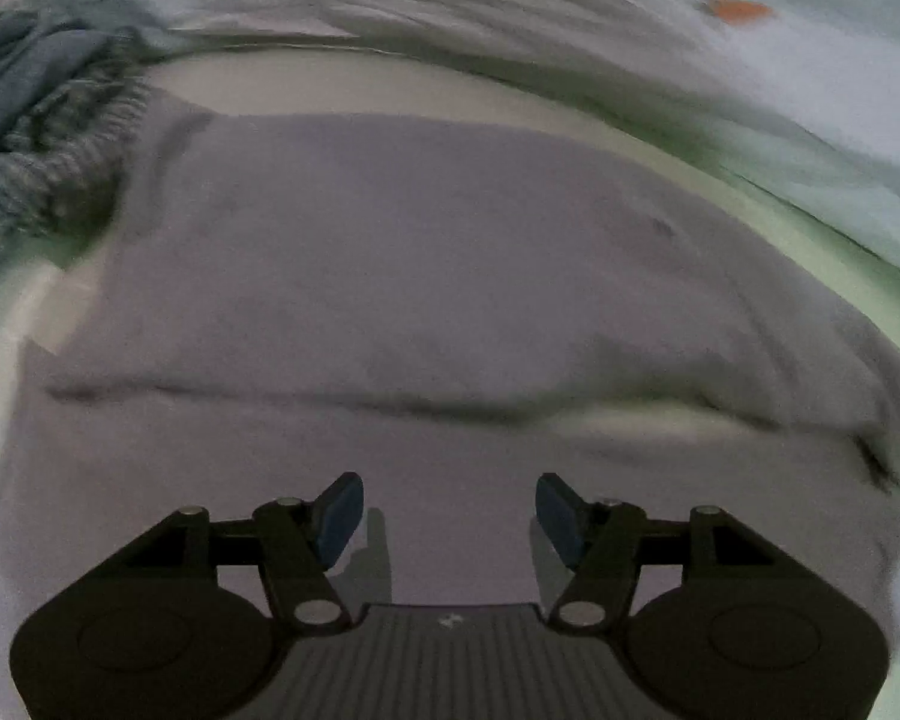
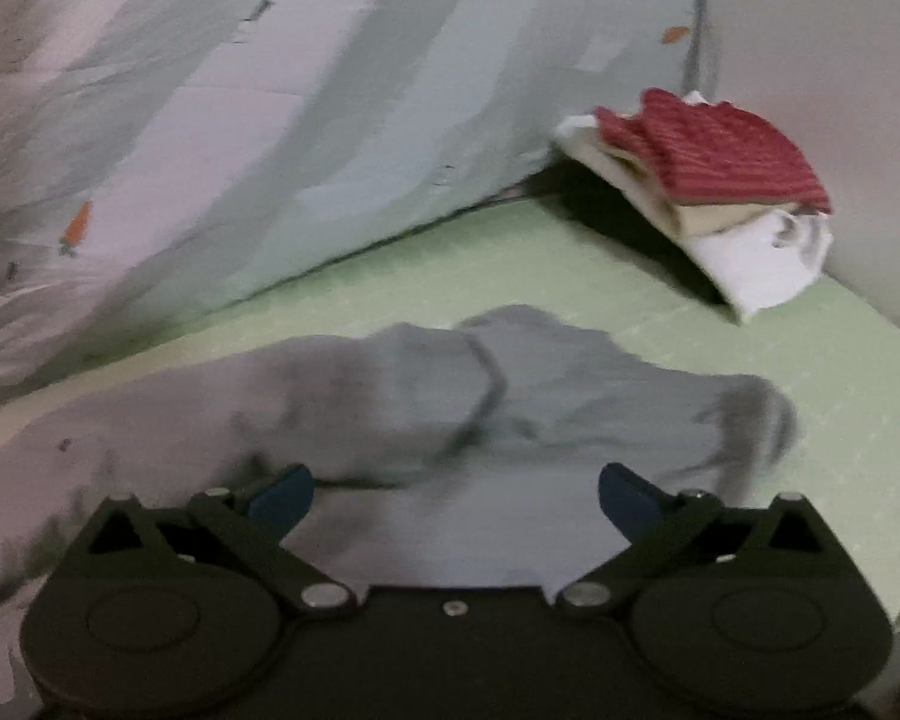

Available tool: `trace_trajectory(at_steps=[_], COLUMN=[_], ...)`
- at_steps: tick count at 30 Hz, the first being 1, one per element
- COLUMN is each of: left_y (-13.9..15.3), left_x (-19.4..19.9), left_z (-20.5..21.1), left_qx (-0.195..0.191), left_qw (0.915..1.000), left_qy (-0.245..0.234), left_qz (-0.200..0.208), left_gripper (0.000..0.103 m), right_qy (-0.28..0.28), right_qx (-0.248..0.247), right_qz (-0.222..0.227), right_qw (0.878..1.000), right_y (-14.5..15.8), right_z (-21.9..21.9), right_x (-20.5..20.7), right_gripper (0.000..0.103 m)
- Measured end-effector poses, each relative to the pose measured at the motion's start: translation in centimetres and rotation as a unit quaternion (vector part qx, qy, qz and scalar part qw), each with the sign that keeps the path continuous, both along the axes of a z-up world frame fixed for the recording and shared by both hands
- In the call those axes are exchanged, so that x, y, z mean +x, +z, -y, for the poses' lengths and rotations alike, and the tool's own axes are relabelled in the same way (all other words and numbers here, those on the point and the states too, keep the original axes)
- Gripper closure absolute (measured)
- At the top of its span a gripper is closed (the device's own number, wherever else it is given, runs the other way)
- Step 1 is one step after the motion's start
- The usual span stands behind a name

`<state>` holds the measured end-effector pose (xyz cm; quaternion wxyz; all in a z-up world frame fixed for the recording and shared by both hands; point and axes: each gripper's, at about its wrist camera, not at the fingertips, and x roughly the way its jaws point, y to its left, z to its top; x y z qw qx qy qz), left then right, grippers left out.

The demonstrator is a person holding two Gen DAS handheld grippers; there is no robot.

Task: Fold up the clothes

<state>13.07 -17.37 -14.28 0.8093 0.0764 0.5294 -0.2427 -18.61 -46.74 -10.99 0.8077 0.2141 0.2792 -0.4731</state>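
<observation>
A grey garment (image 1: 426, 276) lies spread on the pale green surface (image 1: 810, 252), with a horizontal fold line across it. My left gripper (image 1: 449, 516) is open and empty, just above the garment's near part. In the right wrist view the same grey garment (image 2: 546, 408) lies rumpled with its neckline showing. My right gripper (image 2: 456, 495) is open and empty over its near edge. Both views are blurred.
A stack of folded clothes (image 2: 726, 180), red striped on top and white below, sits at the far right. A pale patterned sheet (image 2: 270, 120) rises behind the garment. A heap of blue-grey clothes (image 1: 36, 120) lies at the far left.
</observation>
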Motion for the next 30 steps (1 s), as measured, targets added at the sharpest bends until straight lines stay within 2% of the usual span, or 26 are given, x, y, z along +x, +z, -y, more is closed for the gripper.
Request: trace_trajectory(at_steps=[1, 4, 6, 8, 12, 16, 18, 19, 20, 21, 22, 23, 26, 30], left_y=[0.2, 0.8, 0.7, 0.7, 0.3, 0.1, 0.2, 0.1, -0.1, -0.2, -0.4, -0.5, -0.6, -0.8], left_x=[-1.3, -5.6, -7.9, -9.7, -13.3, -17.1, -19.0, -19.9, -20.4, -21.0, -21.7, -22.1, -23.1, -23.4], left_z=[0.5, 2.2, 3.4, 4.5, 7.0, 9.3, 10.5, 11.0, 11.4, 11.7, 12.0, 12.3, 13.1, 13.1], left_qx=[-0.004, -0.002, 0.009, 0.010, 0.013, 0.019, 0.022, 0.026, 0.032, 0.039, 0.047, 0.054, 0.068, 0.066], left_qw=[0.9999, 0.9991, 0.9990, 0.9996, 0.9990, 0.9987, 0.9985, 0.9983, 0.9982, 0.9981, 0.9978, 0.9976, 0.9968, 0.9962], left_qy=[-0.011, -0.033, -0.026, 0.000, 0.035, 0.041, 0.044, 0.045, 0.044, 0.043, 0.042, 0.040, 0.037, 0.053], left_qz=[0.000, 0.026, 0.034, 0.028, 0.024, 0.025, 0.025, 0.024, 0.022, 0.021, 0.019, 0.018, 0.022, 0.021], left_gripper=[0.030, 0.025, 0.024, 0.024, 0.024, 0.024, 0.024, 0.023, 0.023, 0.022, 0.022, 0.022, 0.022, 0.021], right_qy=[0.000, -0.007, -0.027, -0.052, -0.094, -0.092, -0.065, -0.052, -0.037, -0.026, -0.016, -0.008, -0.010, 0.001], right_qx=[-0.003, -0.020, -0.018, -0.006, 0.062, 0.119, 0.138, 0.136, 0.128, 0.118, 0.108, 0.099, 0.092, 0.101], right_qz=[-0.006, -0.035, -0.049, -0.052, 0.002, 0.064, 0.073, 0.064, 0.052, 0.042, 0.031, 0.025, 0.031, -0.009], right_qw=[1.000, 0.999, 0.998, 0.997, 0.994, 0.987, 0.986, 0.987, 0.990, 0.992, 0.994, 0.995, 0.995, 0.995], right_y=[-0.3, -1.2, -2.3, -3.4, -5.7, -7.3, -7.9, -8.1, -8.1, -8.0, -7.9, -7.8, -7.2, -7.5], right_z=[0.9, 3.8, 6.4, 9.2, 14.9, 18.3, 19.3, 19.5, 19.5, 19.5, 19.5, 19.5, 19.5, 18.5], right_x=[-0.7, -2.9, -4.4, -6.1, -10.7, -13.5, -13.6, -13.4, -13.3, -13.4, -13.6, -13.9, -16.4, -18.9], right_gripper=[0.000, 0.000, 0.000, 0.000, 0.001, 0.009, 0.025, 0.032, 0.048, 0.074, 0.087, 0.093, 0.095, 0.092])
